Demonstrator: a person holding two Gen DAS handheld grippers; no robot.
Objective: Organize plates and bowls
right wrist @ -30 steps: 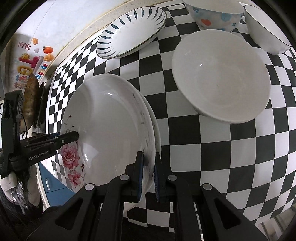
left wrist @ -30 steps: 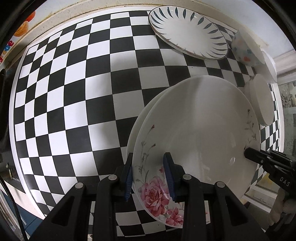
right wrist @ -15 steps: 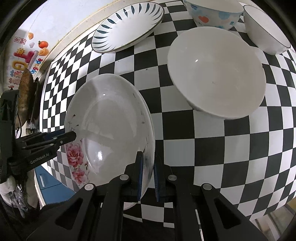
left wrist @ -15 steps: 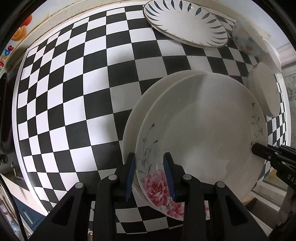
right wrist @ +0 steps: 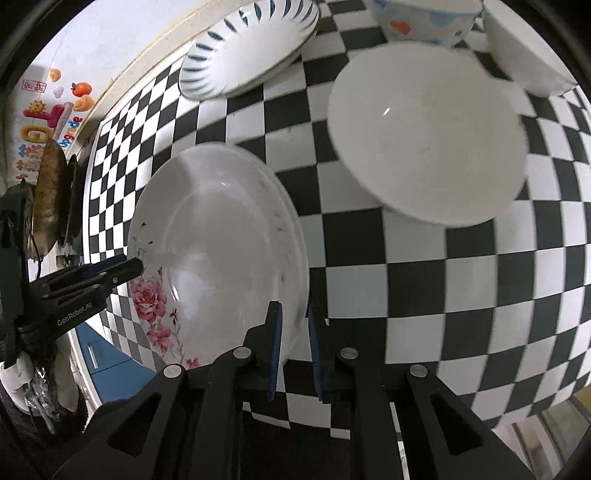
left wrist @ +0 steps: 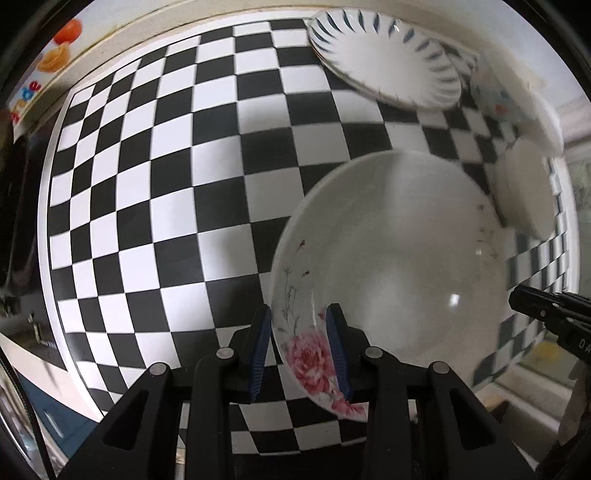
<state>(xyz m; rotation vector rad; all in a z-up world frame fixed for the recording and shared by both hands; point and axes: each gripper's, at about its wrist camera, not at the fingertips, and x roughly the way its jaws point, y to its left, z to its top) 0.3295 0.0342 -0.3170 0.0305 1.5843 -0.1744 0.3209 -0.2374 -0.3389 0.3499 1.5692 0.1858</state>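
A white plate with pink roses is held on both sides. My left gripper is shut on its rose edge. My right gripper is shut on the opposite edge, and the plate shows there too, with a second plate's rim under it. The right gripper's tip shows at the plate's far rim in the left wrist view. The left gripper shows in the right wrist view. Whether the plates touch the checkered table I cannot tell.
A blue-leaf plate lies at the back. A plain white bowl, a patterned bowl and another white bowl stand to the right. The table's front edge is near.
The held plates have moved toward the front right of the table and closer to the cameras. The lower plate no longer shows in the left wrist view.
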